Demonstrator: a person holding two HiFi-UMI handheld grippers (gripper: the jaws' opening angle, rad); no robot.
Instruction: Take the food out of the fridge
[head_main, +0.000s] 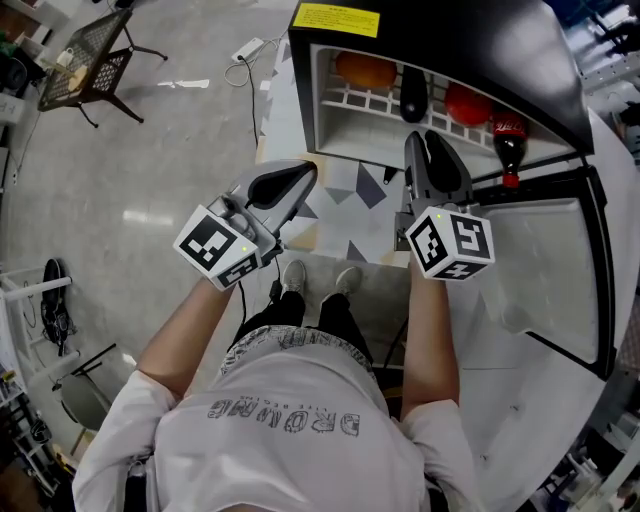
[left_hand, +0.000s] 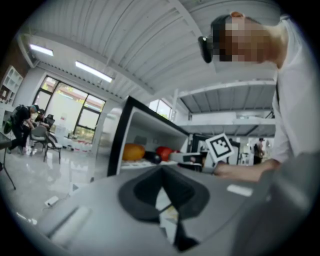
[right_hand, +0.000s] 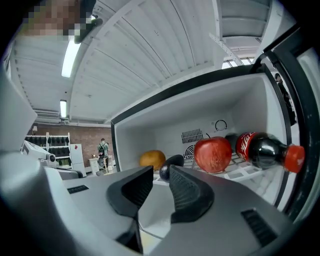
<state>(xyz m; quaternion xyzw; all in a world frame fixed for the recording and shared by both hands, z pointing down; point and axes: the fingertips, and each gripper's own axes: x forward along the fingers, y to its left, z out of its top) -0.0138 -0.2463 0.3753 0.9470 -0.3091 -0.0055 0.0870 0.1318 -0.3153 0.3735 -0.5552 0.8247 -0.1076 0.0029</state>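
A small fridge (head_main: 330, 120) stands open, its door (head_main: 545, 270) swung out to the right. On its wire shelf lie an orange (head_main: 365, 70), a dark avocado-like fruit (head_main: 413, 95), a red apple (head_main: 467, 103) and a cola bottle (head_main: 508, 140). My right gripper (head_main: 420, 140) points into the opening just before the dark fruit (right_hand: 171, 165), beside the apple (right_hand: 213, 154) and the bottle (right_hand: 265, 149). It stands open by a narrow gap with nothing between its pads. My left gripper (head_main: 305, 175) hangs left of the fridge's front, shut and empty. From it I see the orange (left_hand: 133, 152).
A black wire chair (head_main: 90, 55) stands at the far left and a power strip (head_main: 247, 48) lies on the floor by the fridge. The person's shoes (head_main: 295, 275) are just before the fridge. The open door bounds the right side.
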